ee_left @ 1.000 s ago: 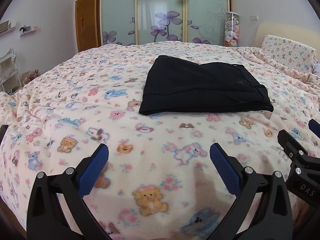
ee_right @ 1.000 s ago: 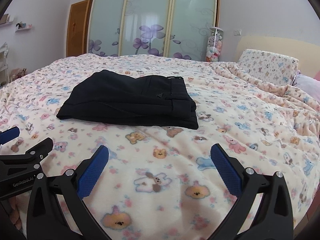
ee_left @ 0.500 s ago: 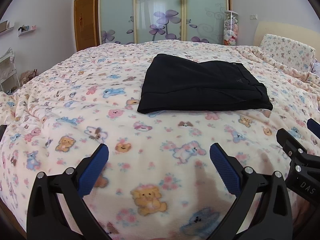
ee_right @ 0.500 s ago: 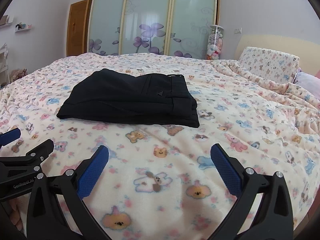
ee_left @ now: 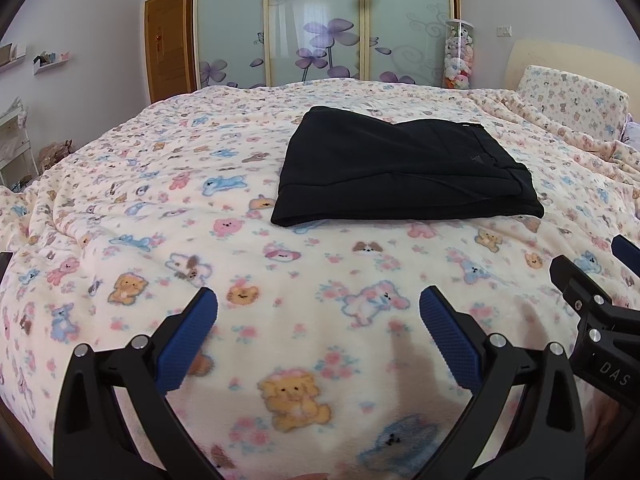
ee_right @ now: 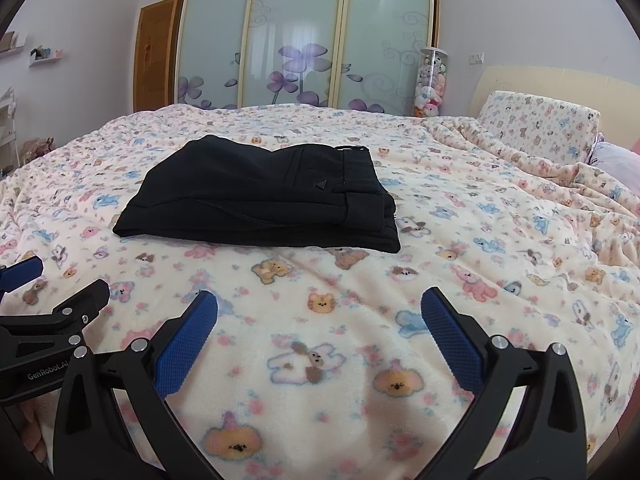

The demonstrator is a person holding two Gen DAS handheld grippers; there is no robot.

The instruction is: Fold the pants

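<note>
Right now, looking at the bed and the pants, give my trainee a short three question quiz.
1. True or false: the black pants lie folded on the blanket.
2. The left claw is: A) shut on the pants, B) open and apart from them, C) out of view.
3. Fill in: the right claw holds ____.

Key: 1 true. 2 B. 3 nothing; it is open above the blanket, short of the pants.

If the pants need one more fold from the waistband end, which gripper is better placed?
Probably right: the black pants have their waistband toward the right gripper. The left gripper is nearer the folded end. Both are open.
</note>
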